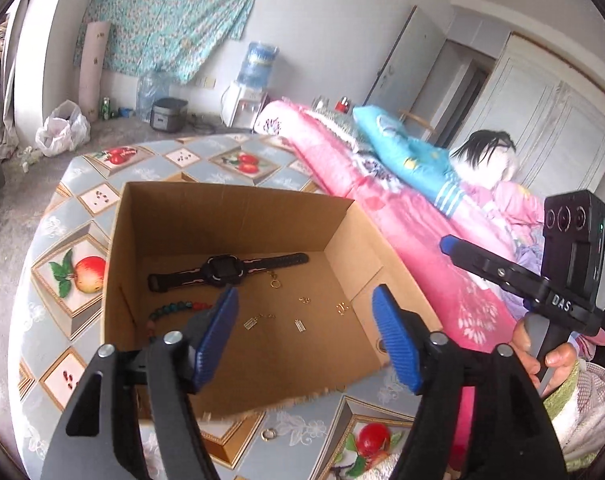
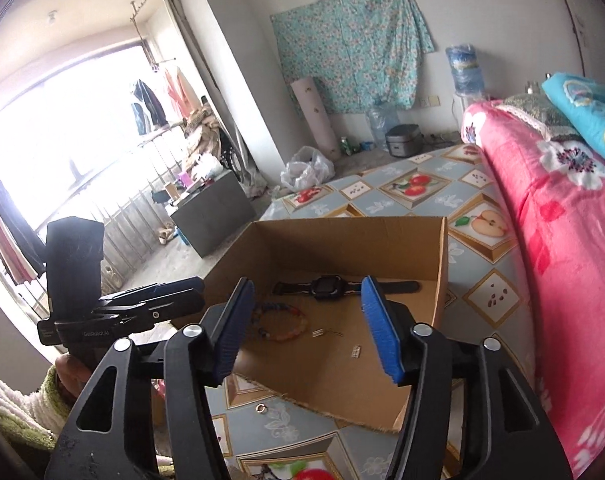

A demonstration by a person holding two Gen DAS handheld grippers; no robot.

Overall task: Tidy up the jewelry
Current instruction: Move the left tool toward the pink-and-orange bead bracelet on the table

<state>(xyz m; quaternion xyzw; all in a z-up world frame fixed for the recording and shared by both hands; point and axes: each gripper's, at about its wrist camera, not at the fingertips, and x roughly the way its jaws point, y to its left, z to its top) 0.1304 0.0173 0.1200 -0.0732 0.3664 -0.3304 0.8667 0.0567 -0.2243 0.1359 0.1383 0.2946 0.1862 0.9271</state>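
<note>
An open cardboard box [image 1: 230,208] [image 2: 342,236] stands on the fruit-pattern table. Inside lie a black watch [image 1: 226,270] [image 2: 326,286], a beaded bracelet [image 1: 170,310] [image 2: 280,322] and several small gold charms [image 1: 300,325] [image 2: 356,351]. A gold ring [image 1: 268,434] [image 2: 260,409] lies on the tablecloth just in front of the box's torn near edge. My left gripper [image 1: 306,340] is open and empty above the box's near side. My right gripper [image 2: 302,328] is open and empty, also over the near side. Each gripper shows in the other's view [image 1: 502,268] [image 2: 142,300].
A bed with a pink blanket [image 1: 402,216] [image 2: 562,220] runs along the table's right side. The tablecloth [image 1: 62,240] [image 2: 422,184] extends beyond the box. Floor clutter, a rice cooker [image 1: 168,114] and a water dispenser [image 1: 250,92] stand by the far wall.
</note>
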